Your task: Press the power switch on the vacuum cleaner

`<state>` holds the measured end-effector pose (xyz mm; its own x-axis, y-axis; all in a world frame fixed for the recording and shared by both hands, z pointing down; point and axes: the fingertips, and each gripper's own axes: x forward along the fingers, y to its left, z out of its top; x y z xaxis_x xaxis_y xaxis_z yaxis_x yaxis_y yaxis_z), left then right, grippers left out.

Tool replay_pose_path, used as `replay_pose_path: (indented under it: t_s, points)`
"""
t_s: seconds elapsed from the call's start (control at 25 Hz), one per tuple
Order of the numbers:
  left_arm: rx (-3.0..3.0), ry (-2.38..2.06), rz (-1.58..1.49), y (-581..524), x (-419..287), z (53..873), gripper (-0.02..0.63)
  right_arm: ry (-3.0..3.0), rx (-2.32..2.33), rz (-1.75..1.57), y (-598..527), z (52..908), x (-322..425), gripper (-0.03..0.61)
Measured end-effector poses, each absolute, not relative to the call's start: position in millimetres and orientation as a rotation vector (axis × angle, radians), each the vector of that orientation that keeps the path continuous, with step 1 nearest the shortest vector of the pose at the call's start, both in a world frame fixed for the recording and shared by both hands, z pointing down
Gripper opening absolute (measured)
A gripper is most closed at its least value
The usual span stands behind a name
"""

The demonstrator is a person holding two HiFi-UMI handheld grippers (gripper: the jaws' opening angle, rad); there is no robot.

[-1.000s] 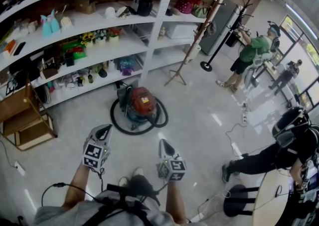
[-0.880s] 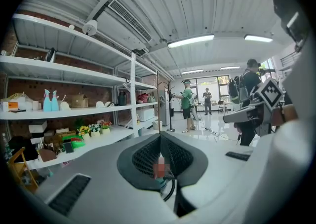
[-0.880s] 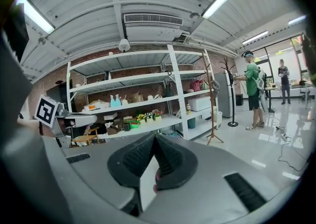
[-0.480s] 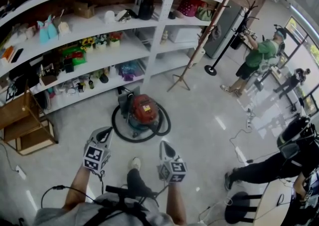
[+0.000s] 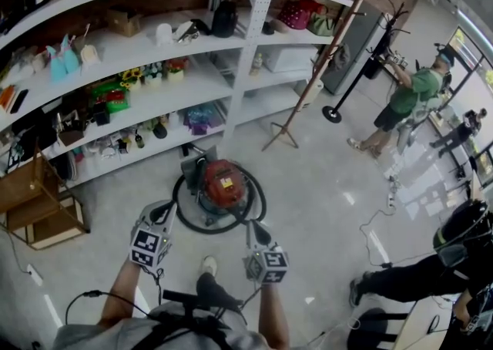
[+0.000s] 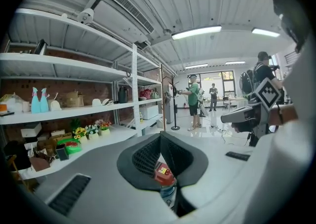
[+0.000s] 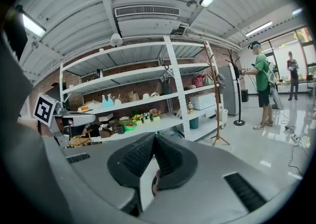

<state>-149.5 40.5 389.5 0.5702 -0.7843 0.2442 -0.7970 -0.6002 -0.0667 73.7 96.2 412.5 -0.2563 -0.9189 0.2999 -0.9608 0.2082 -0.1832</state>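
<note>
Red vacuum cleaner sits on the floor, just ahead of the left claw and right claw, both closed, empty; shelves stand behind it, open floor to its right

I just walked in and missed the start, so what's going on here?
A person stands facing a red vacuum on the floor by the shelves, its hose coiled round it. The person holds a gripper in each hand. The left gripper and right gripper both hang short of the vacuum, jaws together and empty. Neither touches it, so nothing has been pressed yet.
</note>
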Motion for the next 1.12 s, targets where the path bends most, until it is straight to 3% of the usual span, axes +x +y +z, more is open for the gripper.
replay_pose_path:
  t_s: [1.12]
  points:
    - [2.676, -1.355, 0.487, -113.3, -69.0, 428.2, 0.006, -2.305, 1.791, 0.638, -53.7, 461.4, 150.2, 0.012]
